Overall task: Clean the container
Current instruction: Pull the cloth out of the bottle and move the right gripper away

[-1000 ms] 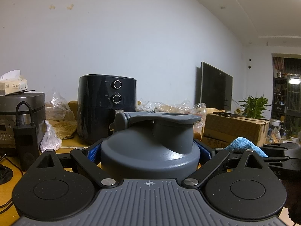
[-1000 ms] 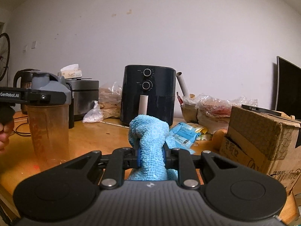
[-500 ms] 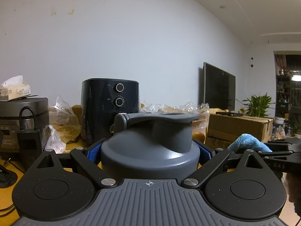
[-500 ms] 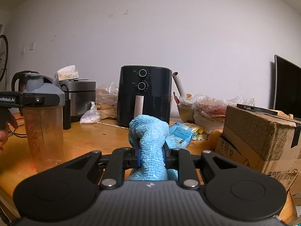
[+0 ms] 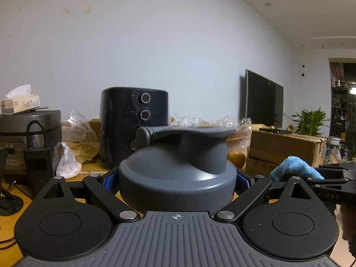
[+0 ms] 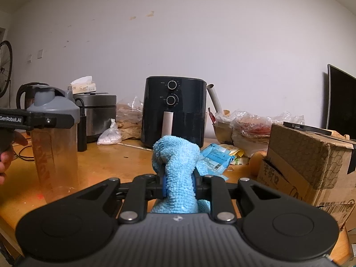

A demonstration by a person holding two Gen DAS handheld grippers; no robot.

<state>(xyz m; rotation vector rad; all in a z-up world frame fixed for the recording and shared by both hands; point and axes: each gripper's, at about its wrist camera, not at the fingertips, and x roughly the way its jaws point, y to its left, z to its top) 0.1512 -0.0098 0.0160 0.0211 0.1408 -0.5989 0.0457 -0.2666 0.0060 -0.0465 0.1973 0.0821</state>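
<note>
**Two grippers, shaker bottle and cloth over a wooden table**

Left gripper [image 5: 178, 178]: jaws clamped on the grey lid [image 5: 178, 173] of the shaker bottle [image 6: 55, 151], blue pads pressed against both sides of the lid. Bottle: clear body, upright, base at the wooden table [image 6: 115, 160]; whether it rests there cannot be told.

Right gripper [image 6: 179, 185]: jaws nearly together, pinching a blue cloth [image 6: 178, 166] that bunches up above the pads. Cloth apart from the bottle, to its right.

Behind: black air fryer [image 6: 174, 111], rice cooker [image 6: 98, 113] with tissue box [image 6: 83, 86] on top, cardboard box [image 6: 311, 166] at right, plastic bags [image 6: 255, 122], dark screen [image 5: 263, 102] against the wall.
</note>
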